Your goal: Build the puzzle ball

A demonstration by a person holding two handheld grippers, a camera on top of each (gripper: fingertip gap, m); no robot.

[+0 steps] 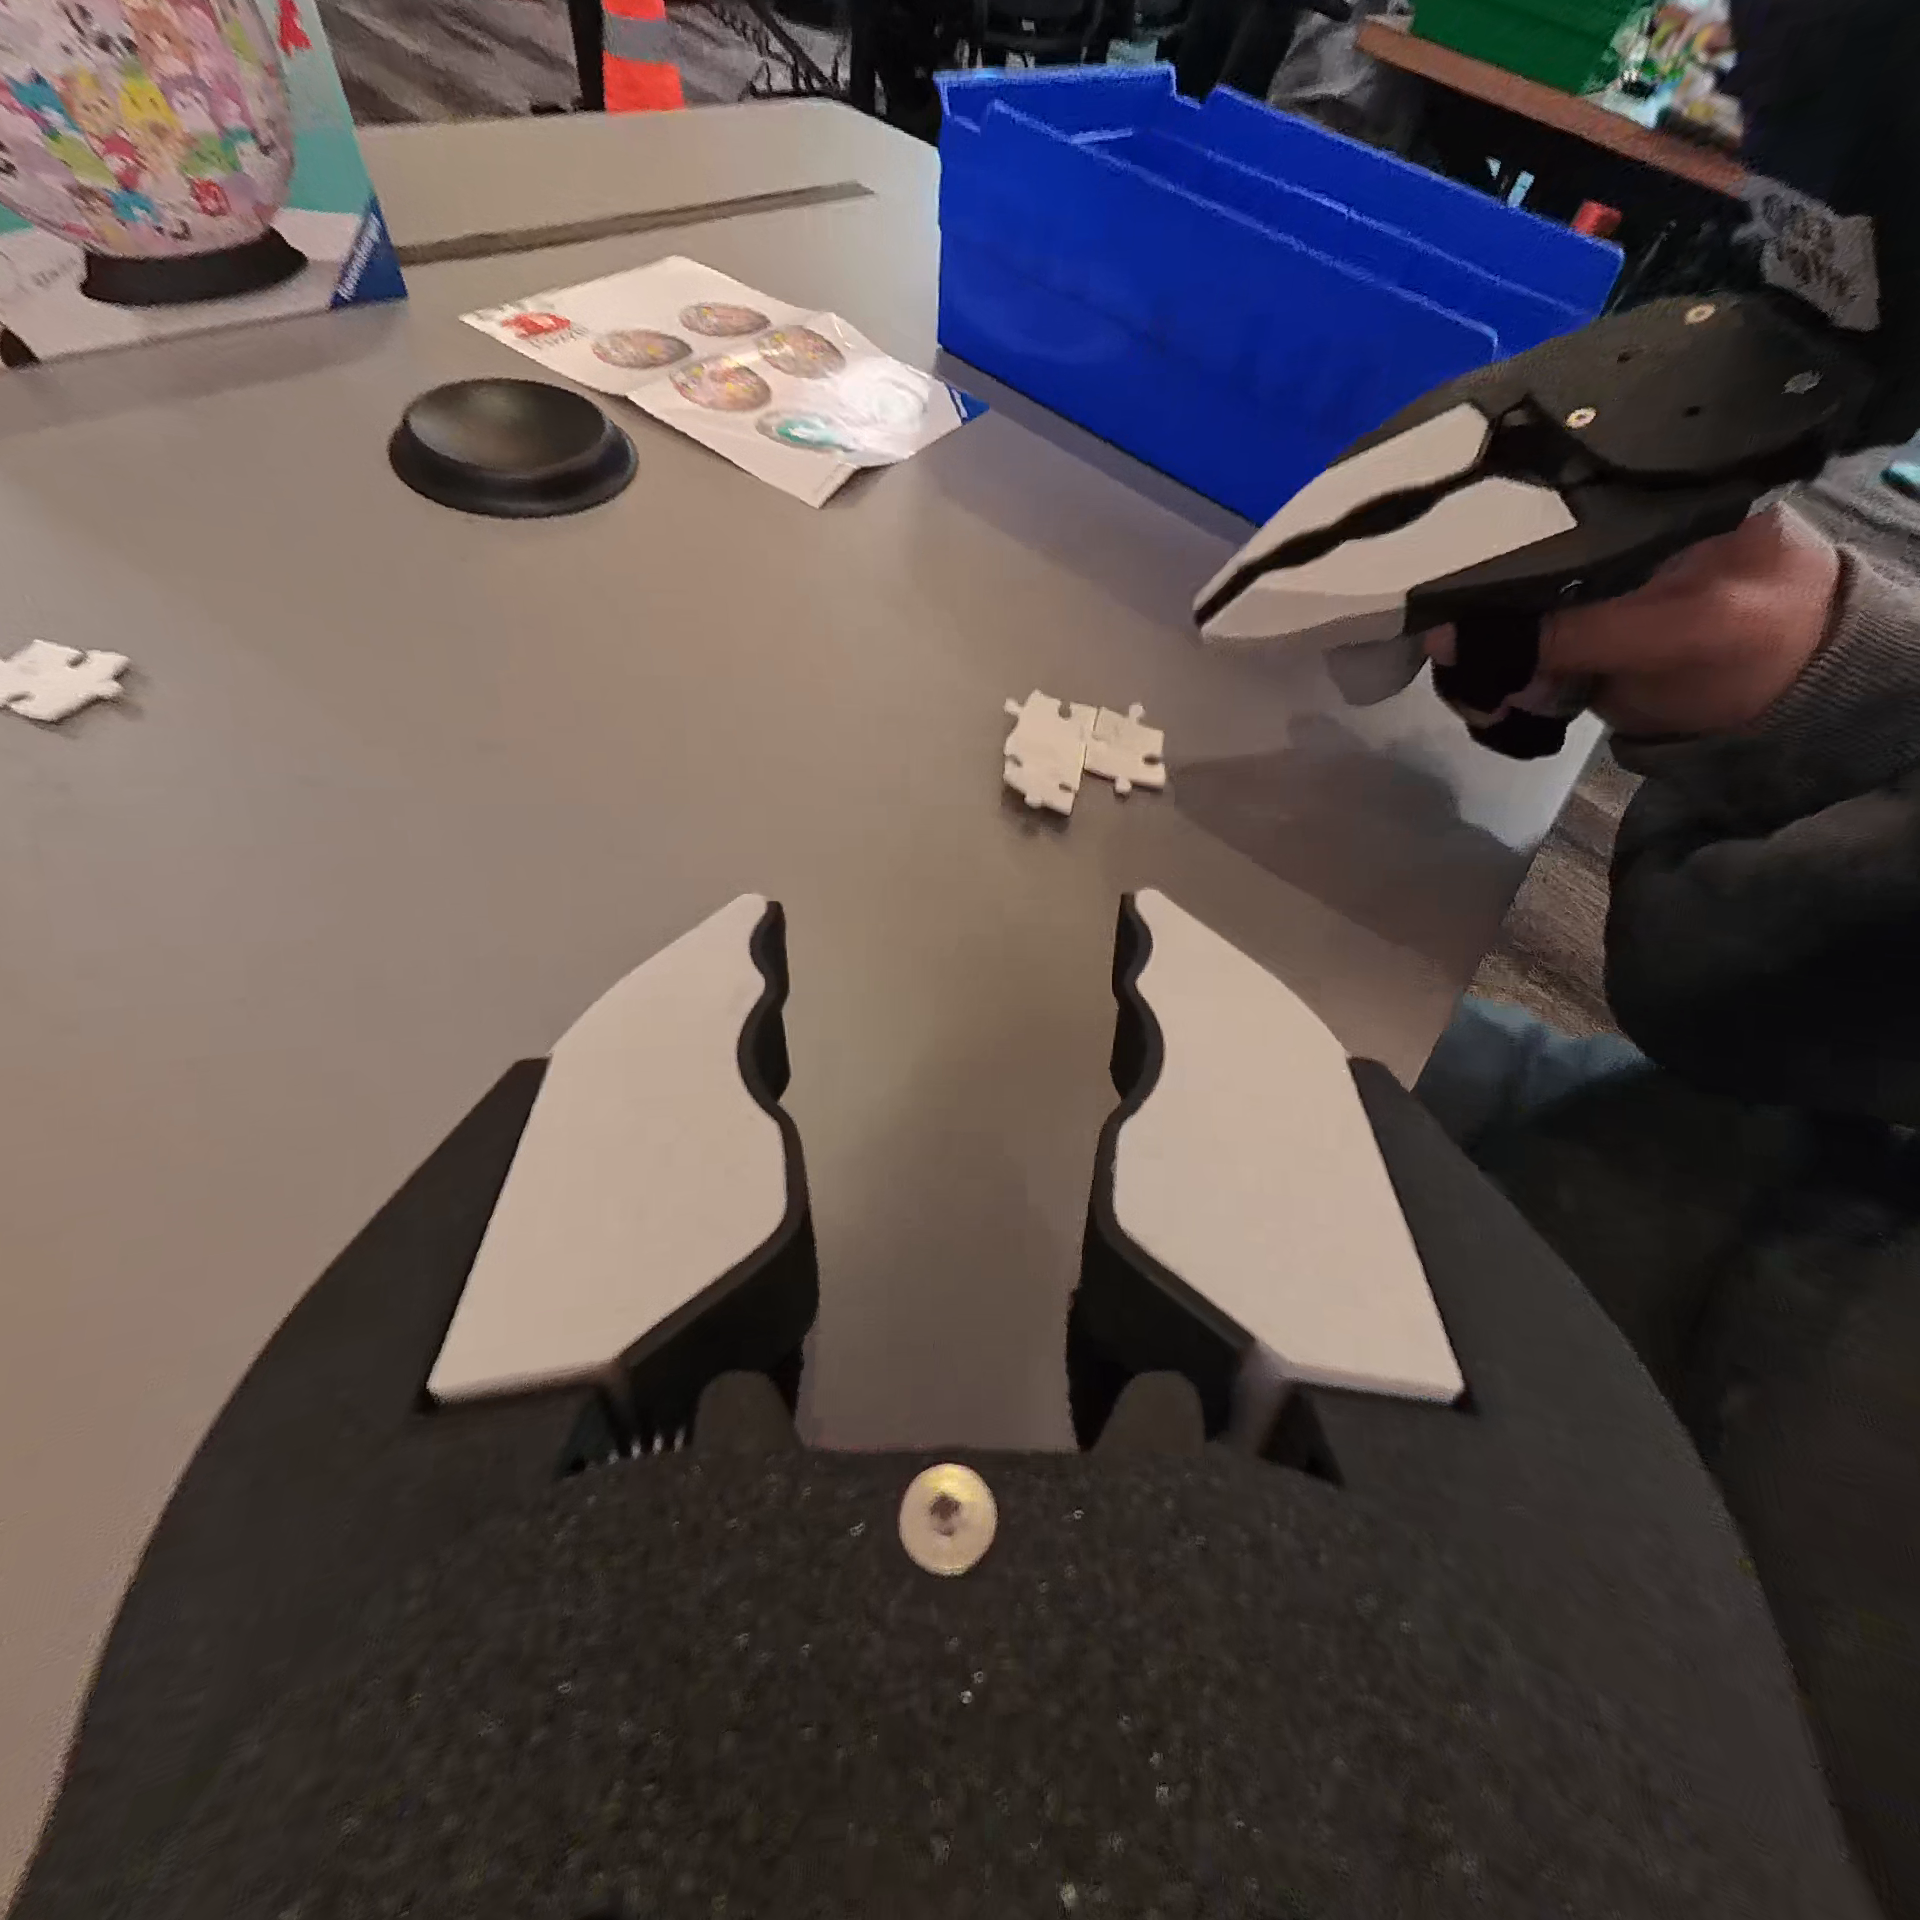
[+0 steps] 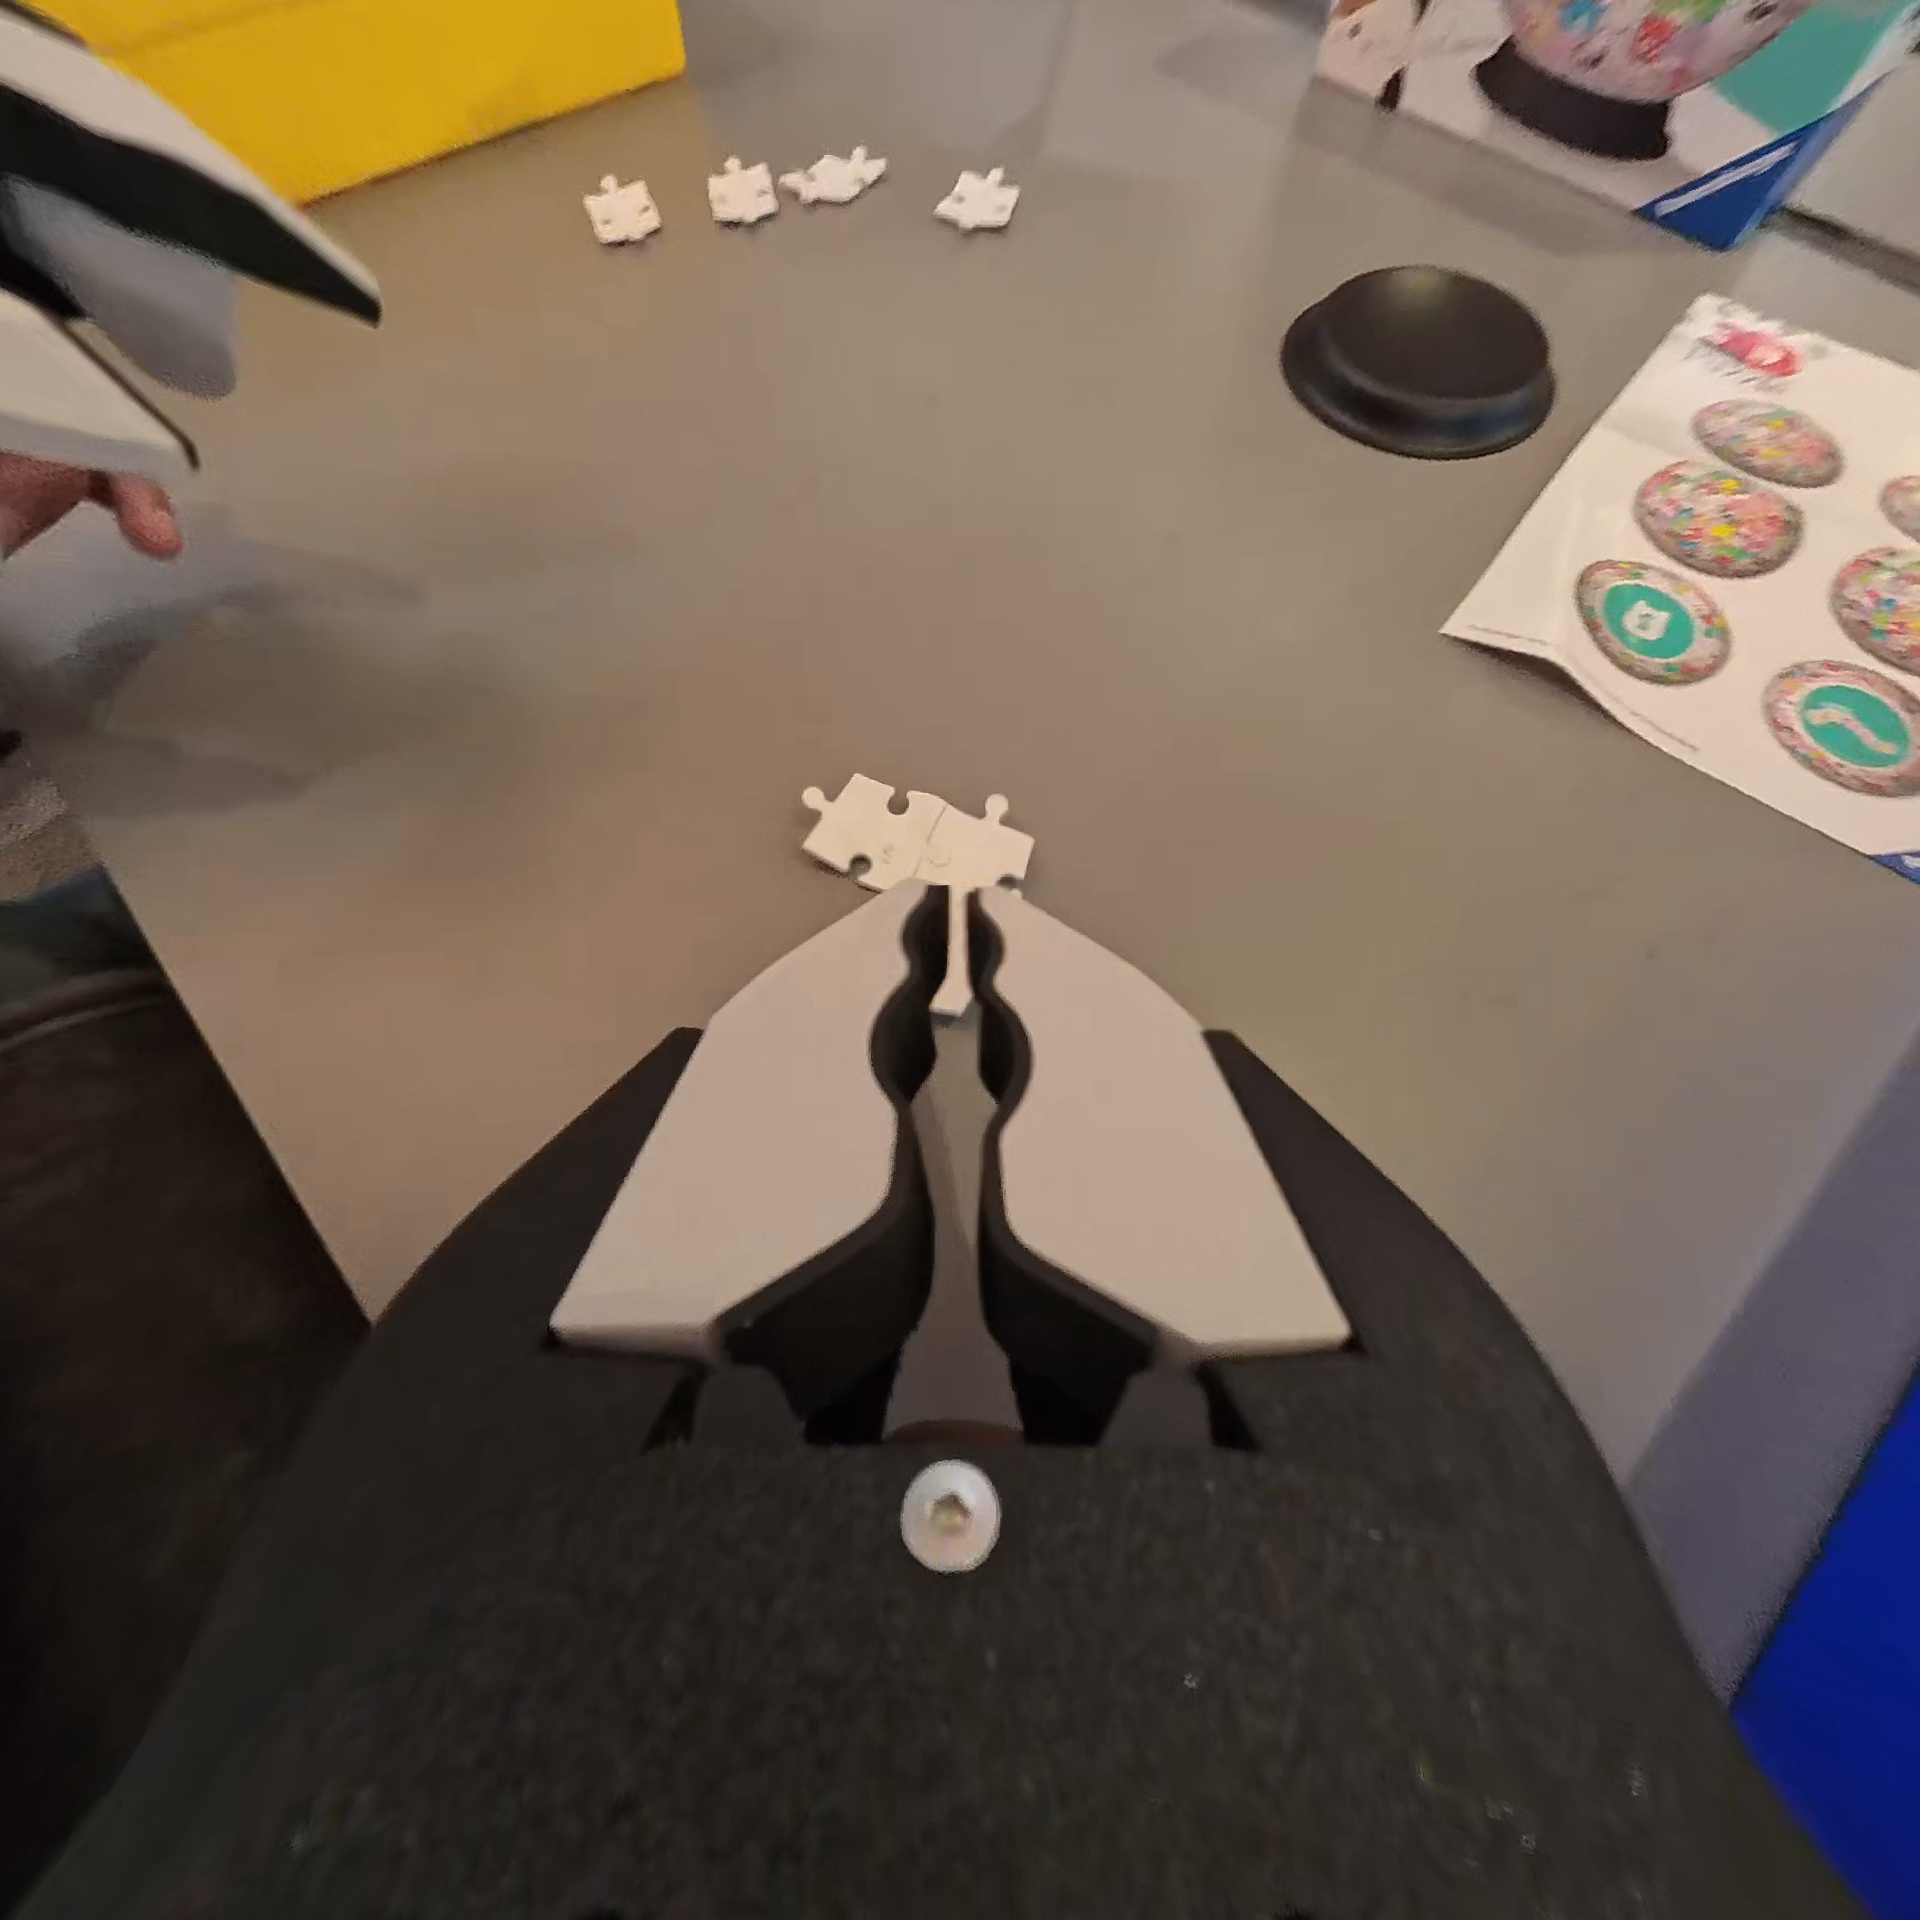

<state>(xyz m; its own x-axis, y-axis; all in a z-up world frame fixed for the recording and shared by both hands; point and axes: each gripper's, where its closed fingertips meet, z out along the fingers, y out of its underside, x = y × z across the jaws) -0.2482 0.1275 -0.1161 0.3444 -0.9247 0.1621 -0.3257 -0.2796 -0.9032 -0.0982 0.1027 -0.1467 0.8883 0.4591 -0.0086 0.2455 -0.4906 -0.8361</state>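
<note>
Two joined white puzzle pieces (image 1: 1081, 753) lie face down on the grey table (image 1: 623, 727). My left gripper (image 1: 951, 914) is open and empty, low over the table, short of the pair. My right gripper (image 2: 951, 899) is shut on a white puzzle piece (image 2: 952, 966), held edge-on between its fingers just above and behind the joined pair (image 2: 914, 847). In the left wrist view the right gripper (image 1: 1205, 623) hovers to the right of the pair. The left gripper (image 2: 281, 384) shows open at the top left of the right wrist view.
Several loose white pieces (image 2: 790, 192) lie in a row near a yellow bin (image 2: 416, 83). One more loose piece (image 1: 62, 681) lies at the left. A black ball stand (image 1: 509, 447), a leaflet (image 1: 717, 374), the puzzle box (image 1: 156, 156) and a blue bin (image 1: 1247, 291) stand farther back. Some 15 cm of space lies between my two pairs of fingers.
</note>
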